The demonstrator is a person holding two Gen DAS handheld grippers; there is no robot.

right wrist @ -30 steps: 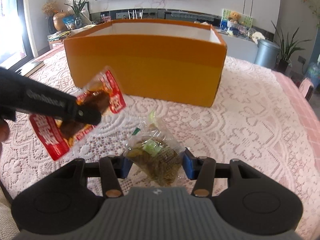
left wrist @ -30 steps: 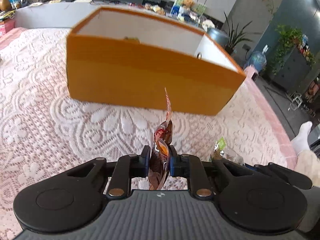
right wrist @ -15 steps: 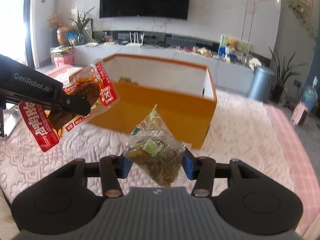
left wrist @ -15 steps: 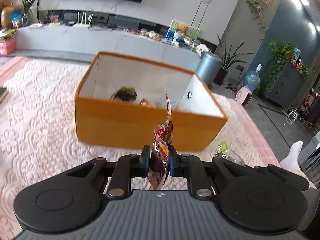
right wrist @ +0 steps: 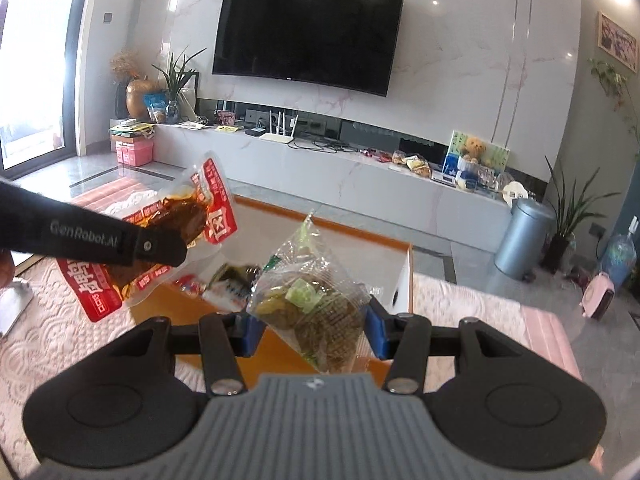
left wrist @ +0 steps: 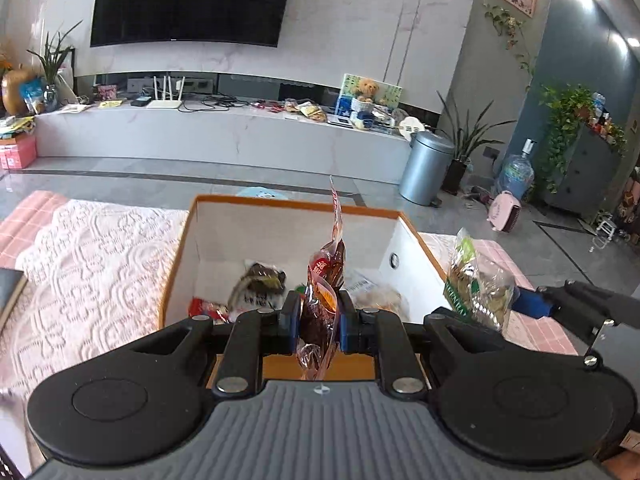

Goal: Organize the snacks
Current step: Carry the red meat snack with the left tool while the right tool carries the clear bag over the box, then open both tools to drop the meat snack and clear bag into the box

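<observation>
While the left claw (left wrist: pixel 319 317) pinches a red-and-clear plastic packet of dark braised meat (left wrist: pixel 323 280) edge-on between its blue pads, the right claw (right wrist: pixel 313 330) clamps a clear crinkled packet of green-brown pickled vegetables (right wrist: pixel 316 304). Both packets hang above the near rim of the open orange cardboard box with white inner walls (left wrist: pixel 280 228), which sits on the bench under a pale lace cloth (left wrist: pixel 92 256). Inside lie several other wrapped snacks (left wrist: pixel 260 284). Beyond, a grey metal bin (left wrist: pixel 426 168) stands on the floor.
</observation>
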